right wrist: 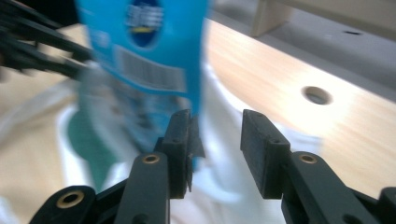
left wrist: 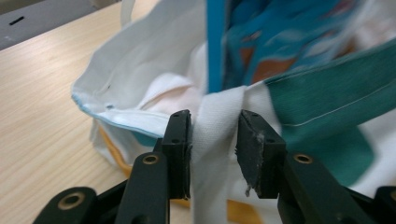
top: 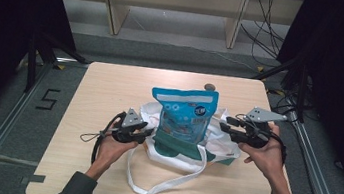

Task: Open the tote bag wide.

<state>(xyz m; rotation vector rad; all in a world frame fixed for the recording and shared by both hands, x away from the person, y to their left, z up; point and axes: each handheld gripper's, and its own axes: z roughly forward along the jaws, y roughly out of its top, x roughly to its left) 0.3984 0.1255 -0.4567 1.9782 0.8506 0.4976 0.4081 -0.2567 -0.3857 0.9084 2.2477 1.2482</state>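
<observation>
A blue snack pouch [top: 185,114] stands upright in a white tote bag [top: 162,154] with green panels, in the middle of the wooden table [top: 110,89]. My left gripper [top: 147,133] is at the bag's left side. In the left gripper view its jaws [left wrist: 214,126] stand apart with the bag's white strap [left wrist: 210,163] lying loosely between them. My right gripper [top: 224,124] hovers at the bag's right side, raised off the table. The right gripper [right wrist: 217,135] is open, with the pouch [right wrist: 144,46] blurred just beyond its left jaw and white bag fabric [right wrist: 224,182] behind the gap.
The bag's long white handle loop [top: 169,182] trails toward the table's near edge. A round hole [top: 209,87] sits in the tabletop behind the pouch. Wooden shelving legs [top: 113,13] and cables [top: 264,33] lie on the floor beyond the table.
</observation>
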